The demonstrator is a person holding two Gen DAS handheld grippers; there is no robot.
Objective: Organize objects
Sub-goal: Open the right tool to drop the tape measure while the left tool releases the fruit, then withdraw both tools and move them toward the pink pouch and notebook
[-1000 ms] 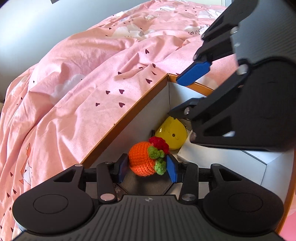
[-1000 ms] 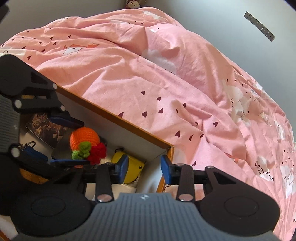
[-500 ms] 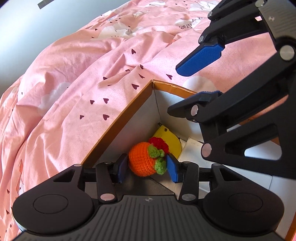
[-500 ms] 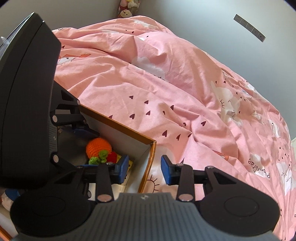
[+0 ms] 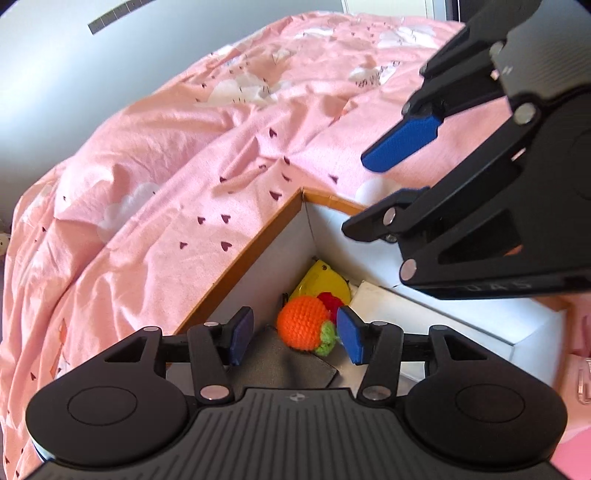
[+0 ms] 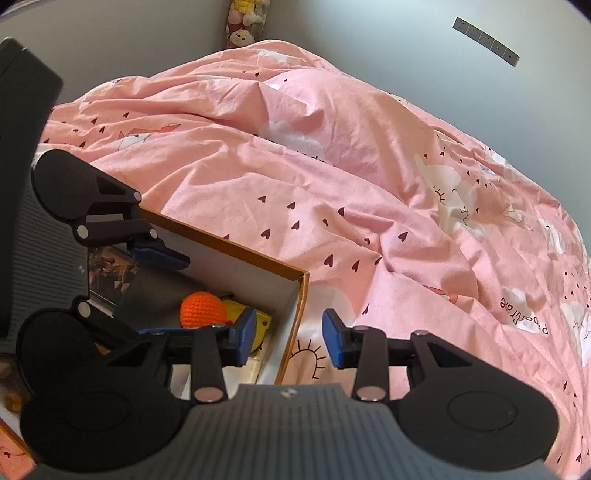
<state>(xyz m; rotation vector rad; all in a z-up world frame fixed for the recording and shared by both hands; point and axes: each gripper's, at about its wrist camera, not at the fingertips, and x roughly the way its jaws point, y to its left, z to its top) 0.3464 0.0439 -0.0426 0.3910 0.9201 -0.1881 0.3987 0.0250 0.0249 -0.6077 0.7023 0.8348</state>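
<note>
An orange crochet fruit (image 5: 301, 326) with a green leaf and a red bit lies in the corner of a white box with an orange rim (image 5: 236, 269), resting on a dark grey pad (image 5: 291, 365). My left gripper (image 5: 295, 339) hovers over it with its jaws opening. The fruit sits between the pads, loose, well clear of the left one. In the right wrist view the fruit (image 6: 201, 308) lies under the left gripper (image 6: 162, 291). My right gripper (image 6: 288, 338) straddles the box's near corner, its jaws opening, and holds nothing.
A yellow toy (image 5: 321, 282) lies behind the fruit in the box corner. A white inner box (image 5: 443, 314) fills the right side, and a picture card (image 6: 110, 273) lies at the left. Rumpled pink bedding (image 6: 332, 184) surrounds the box. Plush toys (image 6: 243, 22) stand by the far wall.
The left gripper's pads have spread off the orange fruit, which now lies loose in the box, and the gripper has drawn back. The right gripper has shifted away over the box corner.
</note>
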